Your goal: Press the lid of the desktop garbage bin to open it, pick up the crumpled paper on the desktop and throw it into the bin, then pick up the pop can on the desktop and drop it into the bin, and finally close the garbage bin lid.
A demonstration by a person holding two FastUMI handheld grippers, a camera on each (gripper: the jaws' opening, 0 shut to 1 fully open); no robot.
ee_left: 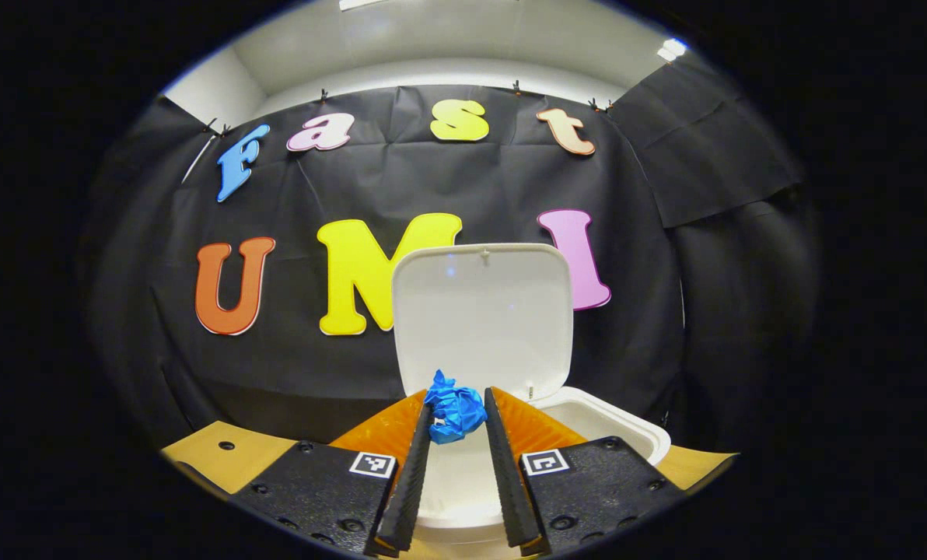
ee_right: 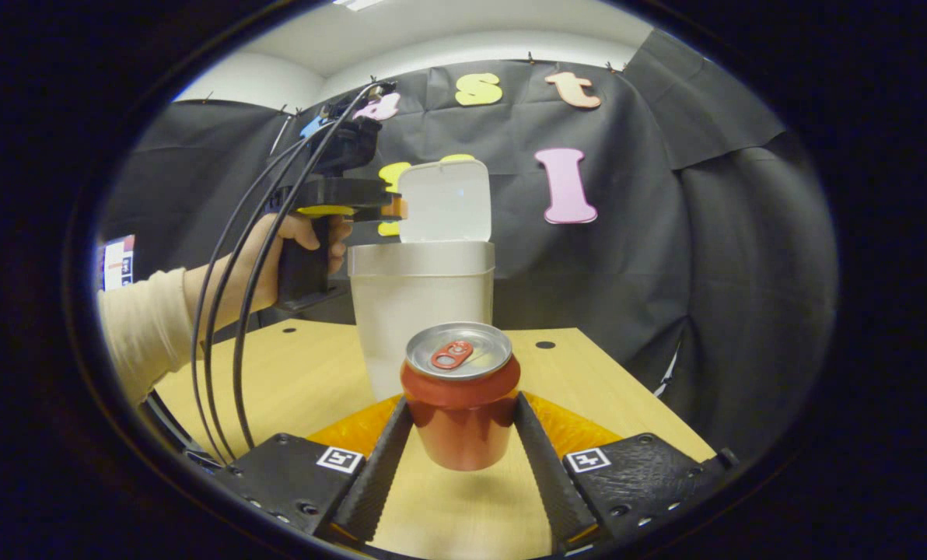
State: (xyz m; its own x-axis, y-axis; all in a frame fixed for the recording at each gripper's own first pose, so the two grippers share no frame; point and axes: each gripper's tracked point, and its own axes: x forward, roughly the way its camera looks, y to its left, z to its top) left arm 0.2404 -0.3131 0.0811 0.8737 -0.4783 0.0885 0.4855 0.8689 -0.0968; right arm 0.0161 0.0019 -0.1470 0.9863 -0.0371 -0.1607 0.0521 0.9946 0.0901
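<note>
In the left gripper view, my left gripper (ee_left: pixel 457 404) is shut on the blue crumpled paper (ee_left: pixel 454 416) and holds it over the mouth of the white bin (ee_left: pixel 634 428). The bin's lid (ee_left: pixel 483 311) stands up, open, behind the paper. In the right gripper view, the red pop can (ee_right: pixel 461 404) stands upright on the wooden table (ee_right: pixel 316 373), and my right gripper (ee_right: pixel 462 401) presses on both of its sides. Behind the can is the bin (ee_right: pixel 421 299) with its raised lid (ee_right: pixel 444 201). The left gripper (ee_right: pixel 397 208) hovers over the bin's top, held by a hand (ee_right: pixel 300 233).
Black cables (ee_right: pixel 238 311) hang from the left gripper down across the left side of the table. The tabletop has small round holes (ee_right: pixel 545 344). Black cloth walls close off the back and right.
</note>
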